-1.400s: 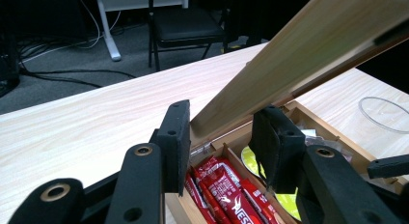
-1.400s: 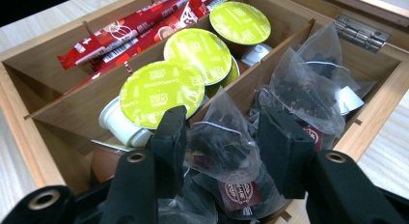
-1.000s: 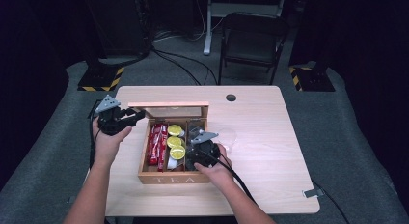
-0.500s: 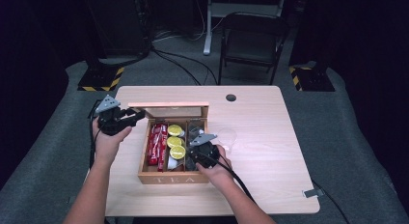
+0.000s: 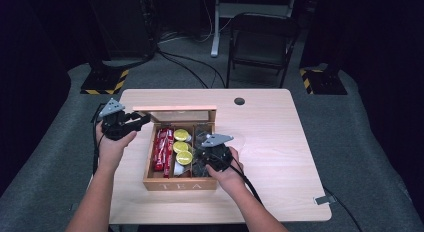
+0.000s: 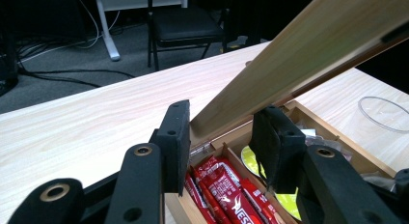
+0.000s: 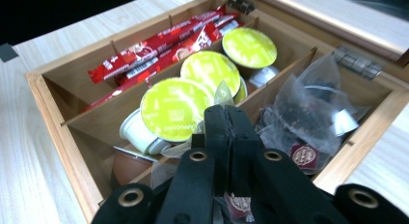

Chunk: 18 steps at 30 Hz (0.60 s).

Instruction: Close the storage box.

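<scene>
- Dark floor and a black chair sit behind your pale wooden table.
- On that table stands a wooden tea box with its lid tipped up.
- Your left hand-held gripper is clamped on the lid's edge. In the left gripper view the wooden lid runs up and away from between the two black pads.
- Your right hand-held gripper is low over the right side of the box. Its jaws have just been closing and now sit pressed together.
- In the right gripper view a thin see-through tea bag wrapper sticks up just past the tips of the right hand-held gripper. I cannot tell for sure if it is pinched.
- The box has three long parts.
- One side part holds red stick packs.
- The middle part holds round cups with yellow-green tops, lined up in a row.
- The part under your right hand-held gripper holds see-through tea bags in a loose pile.
- A clear round lid lies flat on the table just beside the box.
</scene>
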Available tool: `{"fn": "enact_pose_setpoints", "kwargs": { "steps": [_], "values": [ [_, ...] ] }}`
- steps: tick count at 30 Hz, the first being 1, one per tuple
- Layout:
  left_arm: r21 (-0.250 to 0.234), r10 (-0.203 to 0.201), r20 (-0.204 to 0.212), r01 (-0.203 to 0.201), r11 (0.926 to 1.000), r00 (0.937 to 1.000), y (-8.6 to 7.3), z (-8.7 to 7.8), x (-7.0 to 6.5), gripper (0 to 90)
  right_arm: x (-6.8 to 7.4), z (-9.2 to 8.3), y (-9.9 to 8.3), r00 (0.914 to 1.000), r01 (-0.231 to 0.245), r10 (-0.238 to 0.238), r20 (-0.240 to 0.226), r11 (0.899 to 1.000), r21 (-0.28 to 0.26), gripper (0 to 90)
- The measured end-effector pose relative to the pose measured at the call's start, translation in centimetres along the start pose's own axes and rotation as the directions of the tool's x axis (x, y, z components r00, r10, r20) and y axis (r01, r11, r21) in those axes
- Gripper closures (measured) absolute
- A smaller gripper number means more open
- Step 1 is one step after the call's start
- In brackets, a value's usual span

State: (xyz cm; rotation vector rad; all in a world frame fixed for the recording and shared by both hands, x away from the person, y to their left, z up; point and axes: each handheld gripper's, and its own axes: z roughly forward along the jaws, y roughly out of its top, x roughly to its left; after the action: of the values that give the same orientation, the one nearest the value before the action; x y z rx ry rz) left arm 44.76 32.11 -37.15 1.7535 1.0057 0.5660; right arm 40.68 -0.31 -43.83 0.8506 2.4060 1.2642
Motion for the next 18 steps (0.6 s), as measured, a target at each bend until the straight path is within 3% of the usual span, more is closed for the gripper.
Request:
{"fn": "enact_pose_setpoints", "kwargs": {
  "steps": [7, 18],
  "values": [
    [0.0, -0.001, 0.001, 0.001, 1.0, 1.0, 0.0, 0.0, 0.0, 58.6, -0.2, -1.0, 0.7, 0.9997, 0.02, -0.019, 0.015, 1.0, -0.022, 89.0],
    [0.001, -0.004, 0.004, 0.004, 1.0, 1.0, 0.0, 0.0, 0.0, 58.5, -0.8, -2.2, 1.0, 0.999, -0.014, 0.015, 0.042, 0.999, -0.039, 88.9]
  ]
}}
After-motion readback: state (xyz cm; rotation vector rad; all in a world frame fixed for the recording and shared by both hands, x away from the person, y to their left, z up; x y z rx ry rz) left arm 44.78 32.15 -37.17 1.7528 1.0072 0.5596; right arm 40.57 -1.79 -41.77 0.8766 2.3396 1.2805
